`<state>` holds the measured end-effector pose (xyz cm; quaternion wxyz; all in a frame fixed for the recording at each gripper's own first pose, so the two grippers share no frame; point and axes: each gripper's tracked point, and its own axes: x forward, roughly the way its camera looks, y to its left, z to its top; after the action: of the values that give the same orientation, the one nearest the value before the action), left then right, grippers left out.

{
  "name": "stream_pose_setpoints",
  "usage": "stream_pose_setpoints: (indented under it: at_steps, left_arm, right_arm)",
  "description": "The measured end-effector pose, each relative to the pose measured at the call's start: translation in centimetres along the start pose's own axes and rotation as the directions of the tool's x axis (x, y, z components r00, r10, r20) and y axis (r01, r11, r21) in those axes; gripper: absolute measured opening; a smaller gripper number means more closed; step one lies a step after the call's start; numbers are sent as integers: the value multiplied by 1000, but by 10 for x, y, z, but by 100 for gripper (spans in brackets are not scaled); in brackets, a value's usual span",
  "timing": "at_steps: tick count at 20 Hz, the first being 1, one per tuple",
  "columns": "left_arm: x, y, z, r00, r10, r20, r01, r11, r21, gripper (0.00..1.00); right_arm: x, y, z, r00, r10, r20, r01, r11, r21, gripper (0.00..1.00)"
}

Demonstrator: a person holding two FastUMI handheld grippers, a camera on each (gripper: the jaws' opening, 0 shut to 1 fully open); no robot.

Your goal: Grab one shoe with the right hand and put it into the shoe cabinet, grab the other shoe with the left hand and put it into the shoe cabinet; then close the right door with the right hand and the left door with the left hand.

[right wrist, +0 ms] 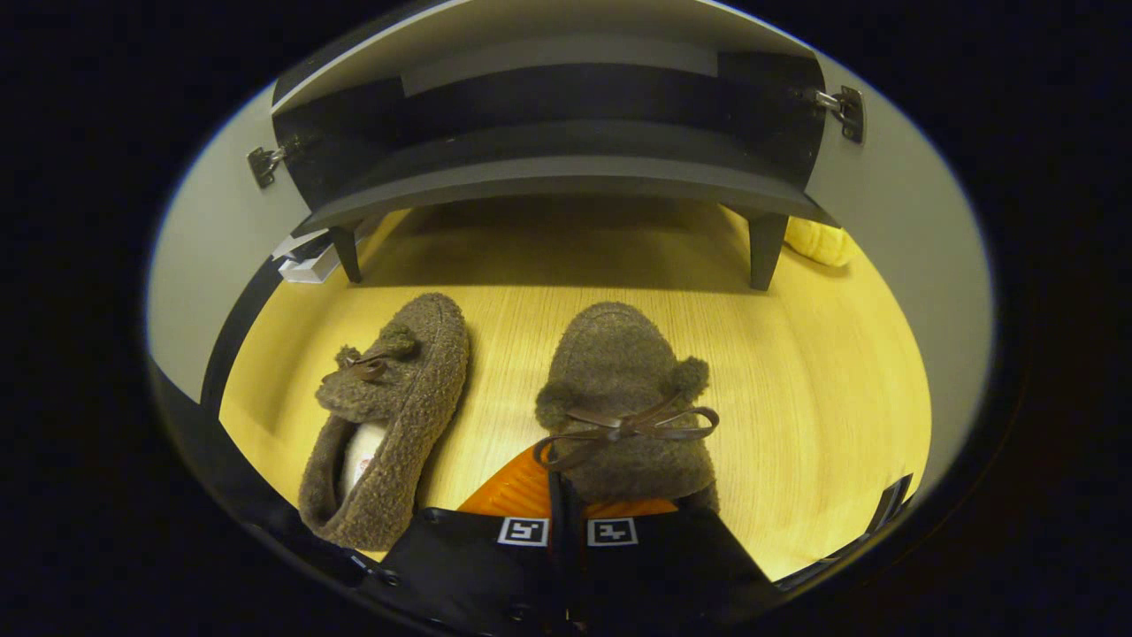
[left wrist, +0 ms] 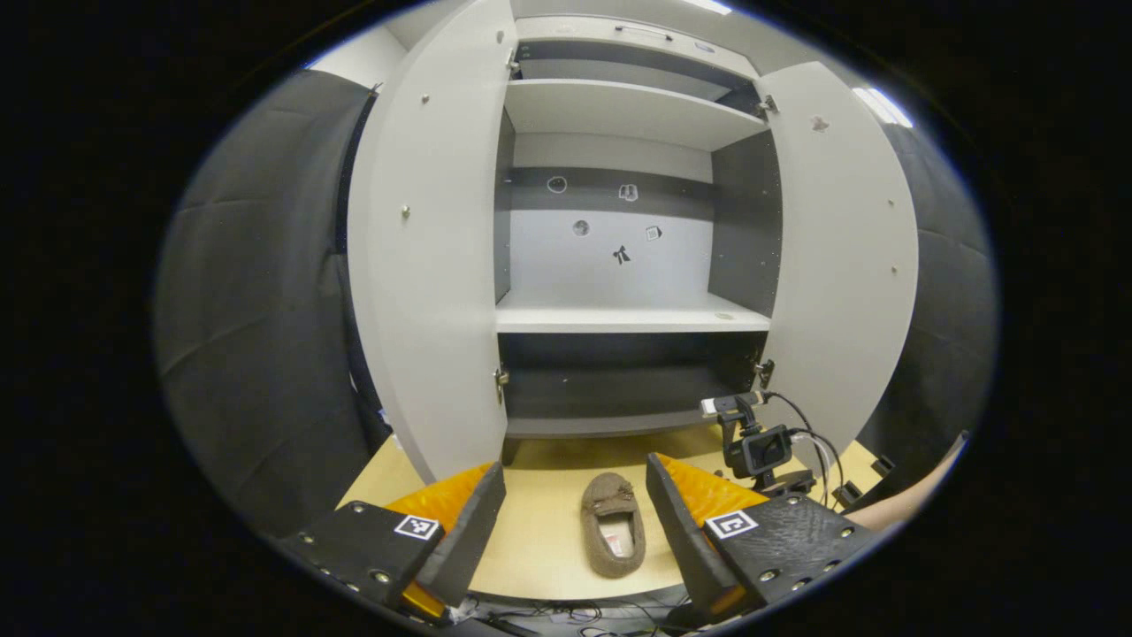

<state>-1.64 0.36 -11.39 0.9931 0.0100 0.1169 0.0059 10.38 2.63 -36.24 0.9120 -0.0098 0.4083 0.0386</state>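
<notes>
Holding back in the left gripper view: the left gripper (left wrist: 575,518) is hanging with jaws wide apart, gripping nothing, above the near edge of the wooden floor (left wrist: 548,548). One brown slipper (left wrist: 612,524) is lying between its fingers but farther off, toe pointing to the shoe cabinet (left wrist: 623,265), apart from both. Both doors are standing open, left door (left wrist: 424,248) and right door (left wrist: 840,257), and the shelves are looking bare. A small camera on a stand (left wrist: 759,447) with cables is sitting right of the slipper, near the cabinet's right foot. I'm judging that as the snag risk for any right-side swing.

Going to the right gripper view: the right gripper (right wrist: 566,509) is looking clamped on the heel end of the second slipper (right wrist: 623,398), fingers nearly together, bow lace just beyond the tips. The sole is appearing to be on the floor, so I'm reading this as grasp made, lift not yet done. The other slipper (right wrist: 389,416) is lying just left, close but not touching. The cabinet's dark bottom shelf (right wrist: 557,168) is sitting far ahead on short legs.

Advising: lifting straight up first so the neighbour isn't getting dragged, keeping the toe level, clearing the shelf lip before pushing in, setting it to the right side so room is remaining for the left-hand slipper.
</notes>
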Motion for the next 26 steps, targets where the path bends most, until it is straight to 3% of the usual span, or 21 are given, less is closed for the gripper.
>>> stream_pose_setpoints:
  at_steps: [5, 10, 19, 26]
  left_arm:
    - [-2, -6, 8, 999, -17, 27, 17, 1000, 17, 93]
    - [0, -8, 8, 999, -31, 34, 29, 999, 36, 92]
    - [7, -7, 15, 998, -43, 35, 40, 997, 69, 93]
    - [17, -10, 35, 998, -35, 59, 30, 997, 75, 93]
  right_arm:
    - [-46, -2, -4, 999, 19, 38, -19, 1000, -4, 2]
    - [-107, 11, 19, 989, 65, 129, -59, 997, -53, 2]
    - [-207, 43, 116, 933, 174, 314, -155, 984, -83, 2]
    - [-241, 53, 199, 902, 230, 365, -224, 973, -59, 2]
